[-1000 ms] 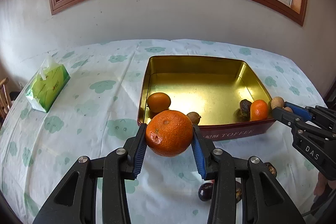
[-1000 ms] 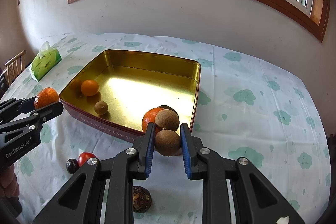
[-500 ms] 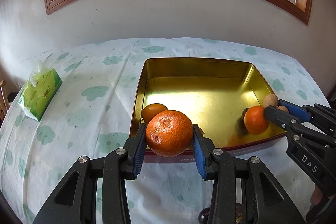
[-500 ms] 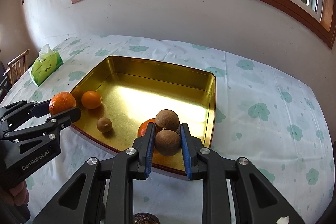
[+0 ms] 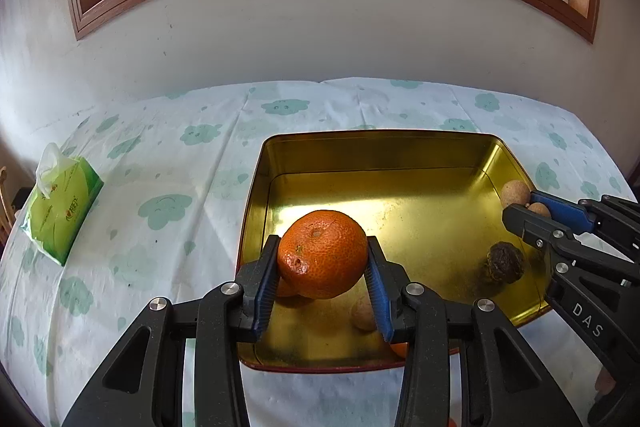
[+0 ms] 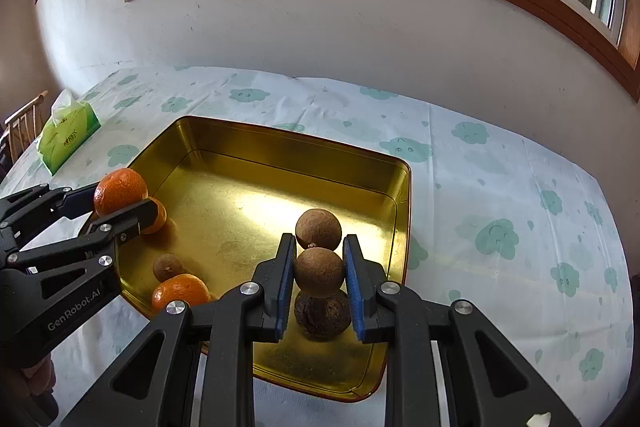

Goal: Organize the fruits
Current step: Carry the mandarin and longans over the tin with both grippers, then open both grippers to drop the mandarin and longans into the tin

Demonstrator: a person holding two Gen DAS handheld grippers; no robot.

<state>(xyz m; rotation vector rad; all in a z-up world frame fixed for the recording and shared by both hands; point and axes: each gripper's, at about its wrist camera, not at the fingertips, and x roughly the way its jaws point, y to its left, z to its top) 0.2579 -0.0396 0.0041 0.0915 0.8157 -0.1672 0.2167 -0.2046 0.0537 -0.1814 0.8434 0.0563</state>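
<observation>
White cloth with green clouds (image 5: pixel 168 163) covers the table. On it sits a shiny gold square metal tin (image 6: pixel 280 147). Over the tin's left side, the left claw (image 5: pixel 323 277) pinches a big round orange mandarin (image 5: pixel 322 253). Over its right side, the right claw (image 6: pixel 319 277) pinches a small round brown fruit (image 6: pixel 319 271). Inside the tin lie a wrinkly dark fruit (image 6: pixel 322 315), another brown ball (image 6: pixel 318 228) and small oranges (image 6: pixel 180 291). Far left of the tin sits a green tissue pack (image 5: pixel 60 203).

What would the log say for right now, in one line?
left gripper: shut on orange over tin | right gripper: shut on brown fruit over tin | neither released
</observation>
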